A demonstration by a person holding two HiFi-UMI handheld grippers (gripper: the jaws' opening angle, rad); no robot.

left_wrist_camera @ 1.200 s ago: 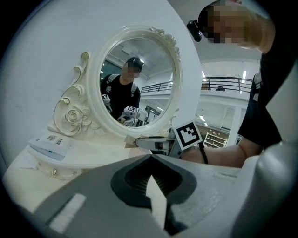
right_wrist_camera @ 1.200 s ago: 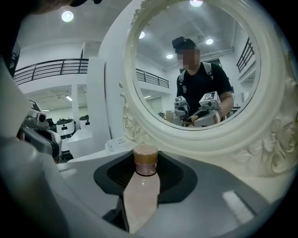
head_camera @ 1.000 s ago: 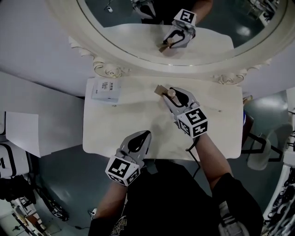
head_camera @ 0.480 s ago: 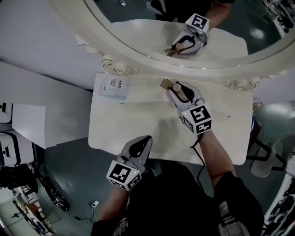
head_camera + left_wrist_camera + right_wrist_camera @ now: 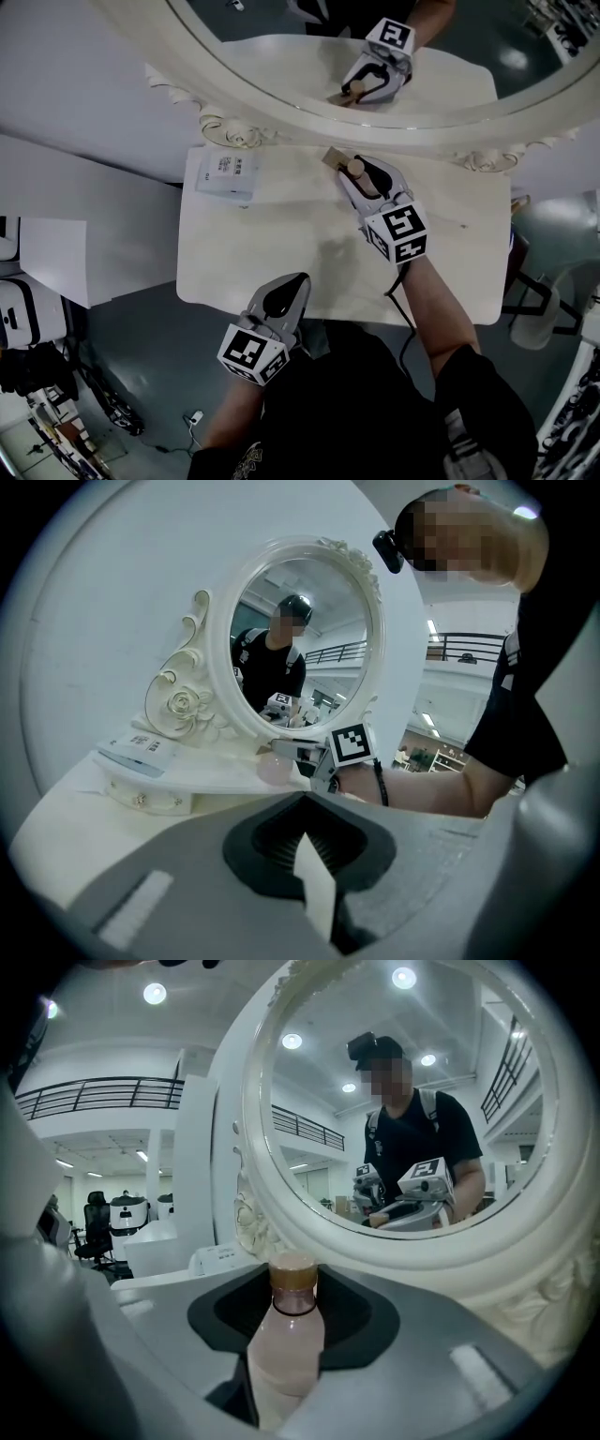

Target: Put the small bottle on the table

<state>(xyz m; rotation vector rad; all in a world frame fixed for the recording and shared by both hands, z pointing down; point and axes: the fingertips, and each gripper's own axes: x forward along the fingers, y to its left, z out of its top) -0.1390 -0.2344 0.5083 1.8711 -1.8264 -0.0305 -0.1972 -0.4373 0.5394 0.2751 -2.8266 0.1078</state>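
Box: a flat white box with print, lying at the table's back left corner, below the mirror's carved frame.
My left gripper: at the near edge of the table, well apart from the bottle. Its jaws are drawn together and there is nothing between them – my left gripper view shows only the dark pads meeting.
Table: a white top, set against the wall.
Tan thing: small, just beside the bottle on its left; I cannot tell what it is.
Bottle: small, pale pink, with a tan cap. It stands upright between my right jaws, at the back of the table near the mirror frame. I cannot tell whether its base touches the top.
My right gripper: jaws closed on the bottle's body, the cap clear above them.
Mirror: a large oval in an ornate white frame – it reflects the bottle and my right gripper.
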